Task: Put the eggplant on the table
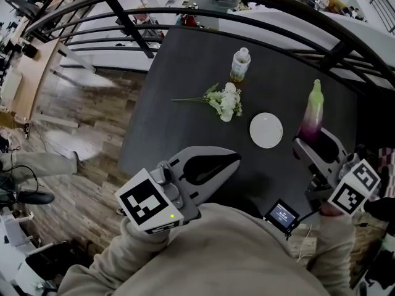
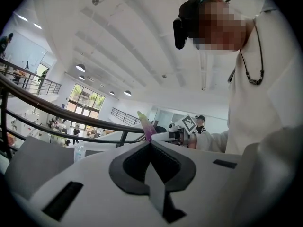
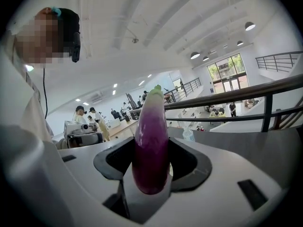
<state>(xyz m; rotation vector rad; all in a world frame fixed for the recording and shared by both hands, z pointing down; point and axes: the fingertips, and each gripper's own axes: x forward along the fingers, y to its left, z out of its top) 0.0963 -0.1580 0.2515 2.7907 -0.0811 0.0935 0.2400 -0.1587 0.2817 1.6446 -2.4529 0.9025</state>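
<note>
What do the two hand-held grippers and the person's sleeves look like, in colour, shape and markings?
The left gripper and the right gripper both have light grey shells, with broad curved fingers lined in black. Each carries a white cube printed with black square markers, and a small green light glows on the left one. The sleeves are beige and look like a soft fabric.

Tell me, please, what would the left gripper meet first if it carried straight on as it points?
Probably the eggplant, held in the right gripper: it shows right past the shut tips of the left gripper, though the depth is unclear.
</note>
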